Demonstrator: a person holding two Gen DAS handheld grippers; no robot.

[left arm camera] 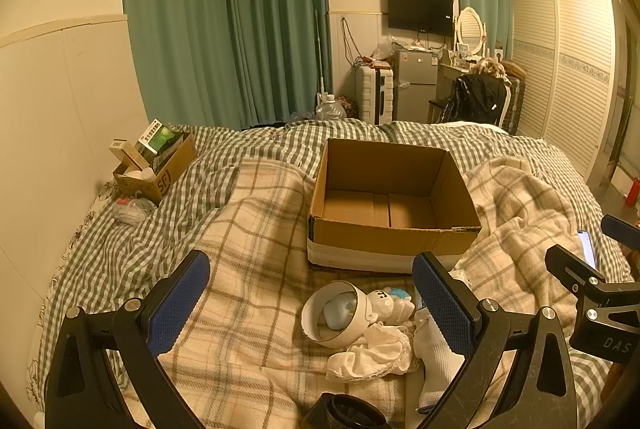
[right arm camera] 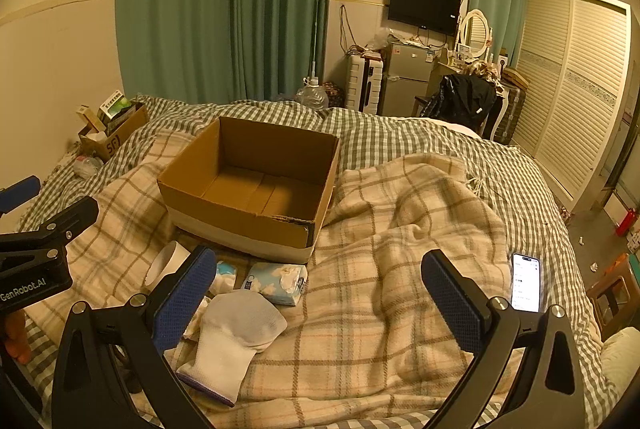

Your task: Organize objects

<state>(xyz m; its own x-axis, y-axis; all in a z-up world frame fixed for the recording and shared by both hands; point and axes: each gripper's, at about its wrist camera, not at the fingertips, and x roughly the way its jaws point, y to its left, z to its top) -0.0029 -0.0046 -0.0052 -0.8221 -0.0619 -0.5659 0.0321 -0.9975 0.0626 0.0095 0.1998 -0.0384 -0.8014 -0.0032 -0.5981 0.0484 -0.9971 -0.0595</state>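
An open, empty cardboard box [left arm camera: 394, 225] [right arm camera: 240, 217] stands on the plaid blanket in the middle of the bed. In front of it lie a white cup on its side [left arm camera: 336, 313] [right arm camera: 166, 263], a small white figurine [left arm camera: 394, 305], a frilly white cloth [left arm camera: 372, 353], a white sock [left arm camera: 434, 357] [right arm camera: 232, 337] and a blue tissue pack [right arm camera: 276, 283]. My left gripper [left arm camera: 310, 299] is open and empty, hovering over the cup and cloth. My right gripper [right arm camera: 320, 293] is open and empty above the blanket, to the right of the sock.
A small SF box [left arm camera: 156, 169] full of packets sits at the bed's far left by the wall, with a plastic bag [left arm camera: 132, 209] beside it. A lit phone [right arm camera: 526, 283] lies on the blanket at right. A black round object [left arm camera: 348, 413] lies at the near edge.
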